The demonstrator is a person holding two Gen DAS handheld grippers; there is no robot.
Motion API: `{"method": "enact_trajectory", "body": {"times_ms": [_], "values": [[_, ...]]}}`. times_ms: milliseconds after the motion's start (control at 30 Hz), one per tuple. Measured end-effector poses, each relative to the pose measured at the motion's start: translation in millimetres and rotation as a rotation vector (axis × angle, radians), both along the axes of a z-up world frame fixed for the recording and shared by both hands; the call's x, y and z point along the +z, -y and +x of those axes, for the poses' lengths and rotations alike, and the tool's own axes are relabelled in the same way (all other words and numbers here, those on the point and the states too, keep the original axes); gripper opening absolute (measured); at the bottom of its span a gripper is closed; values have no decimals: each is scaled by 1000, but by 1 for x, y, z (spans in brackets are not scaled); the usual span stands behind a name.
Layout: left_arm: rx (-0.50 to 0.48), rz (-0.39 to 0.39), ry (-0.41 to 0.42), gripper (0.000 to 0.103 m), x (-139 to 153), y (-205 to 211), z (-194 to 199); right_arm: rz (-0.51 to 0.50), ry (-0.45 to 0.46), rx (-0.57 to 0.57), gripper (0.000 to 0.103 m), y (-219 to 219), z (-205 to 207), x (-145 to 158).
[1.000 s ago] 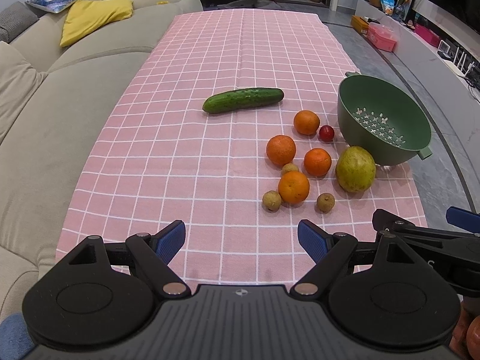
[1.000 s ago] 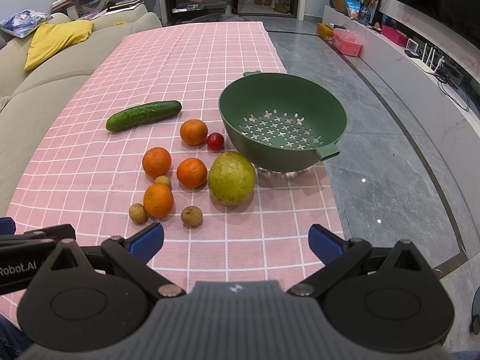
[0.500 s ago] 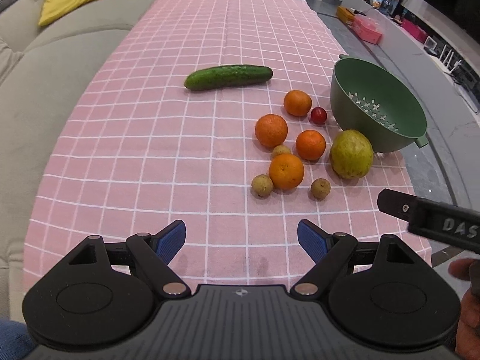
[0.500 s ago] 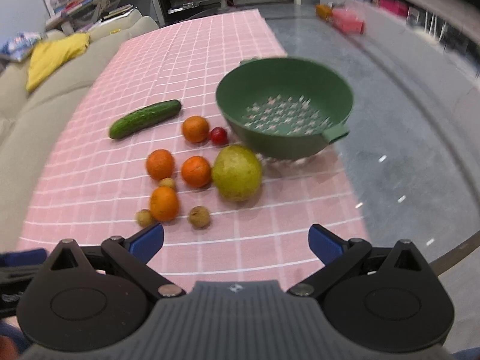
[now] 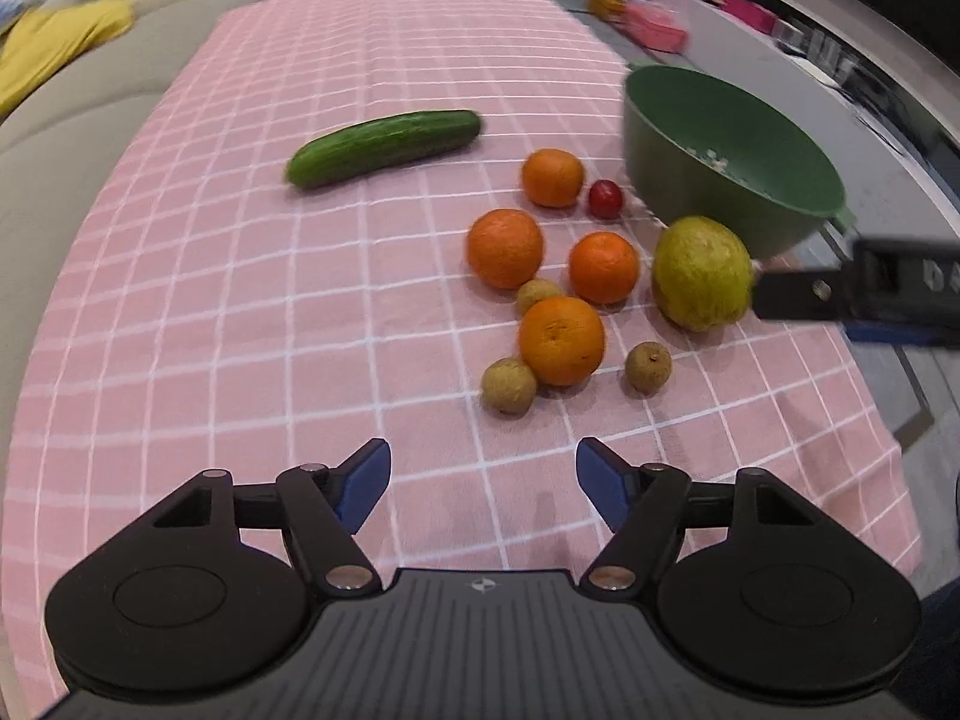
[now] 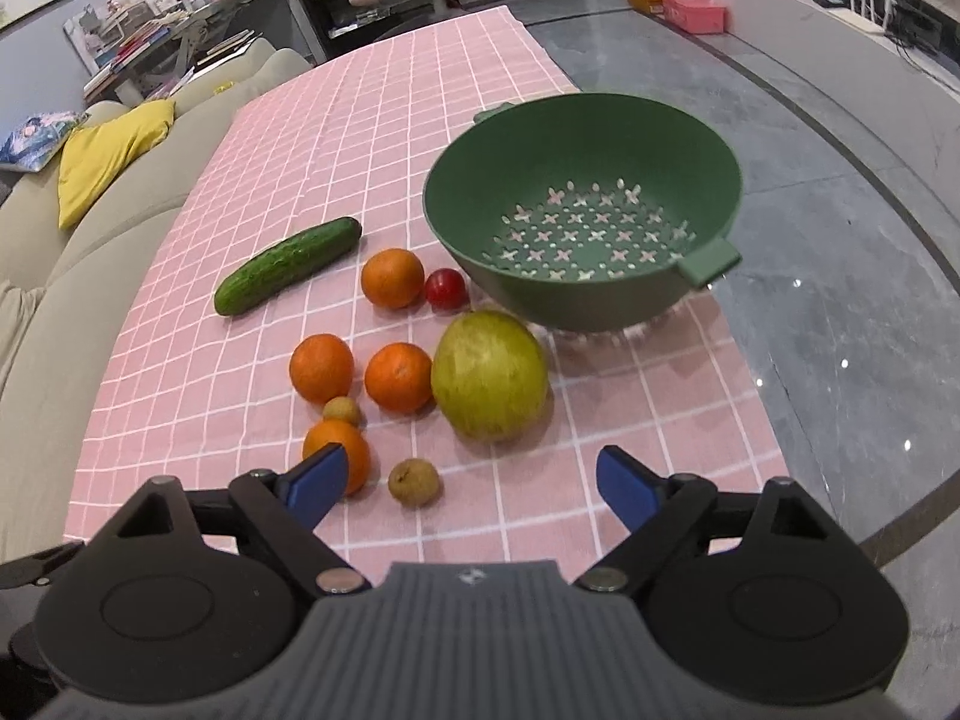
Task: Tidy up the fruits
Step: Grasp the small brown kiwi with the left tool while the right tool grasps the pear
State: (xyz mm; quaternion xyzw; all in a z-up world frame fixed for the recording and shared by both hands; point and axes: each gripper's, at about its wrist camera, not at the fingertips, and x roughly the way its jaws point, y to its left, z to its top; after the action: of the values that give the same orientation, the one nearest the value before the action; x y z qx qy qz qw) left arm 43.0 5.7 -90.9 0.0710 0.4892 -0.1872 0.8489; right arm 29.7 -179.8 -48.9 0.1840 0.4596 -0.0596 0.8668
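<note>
Hovered with both jaws apart and empty, right gripper (image 6: 465,480) lined up on the pear (image 6: 489,375) beside the still-empty green colander (image 6: 585,138), left gripper (image 5: 483,483) waiting near the oranges (image 5: 561,339).

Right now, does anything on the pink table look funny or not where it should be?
Nothing is spilled or broken. One oddity: the long green cucumber lies apart from the round fruits, and it is a vegetable. The green plastic colander holds nothing yet; every fruit sits on the pink checked cloth.

Black tool (image 5: 483,489) — blue fingertips (image 5: 363,483)
</note>
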Motion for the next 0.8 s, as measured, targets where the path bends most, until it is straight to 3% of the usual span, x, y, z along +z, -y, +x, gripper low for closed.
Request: {"method": "enact_trajectory", "body": {"times_ms": [533, 800], "values": [[-168, -66, 34, 75, -35, 9, 37, 10, -58, -39, 85, 13, 50, -41], [-269, -109, 38, 53, -40, 8, 41, 23, -65, -57, 82, 18, 62, -51]]}}
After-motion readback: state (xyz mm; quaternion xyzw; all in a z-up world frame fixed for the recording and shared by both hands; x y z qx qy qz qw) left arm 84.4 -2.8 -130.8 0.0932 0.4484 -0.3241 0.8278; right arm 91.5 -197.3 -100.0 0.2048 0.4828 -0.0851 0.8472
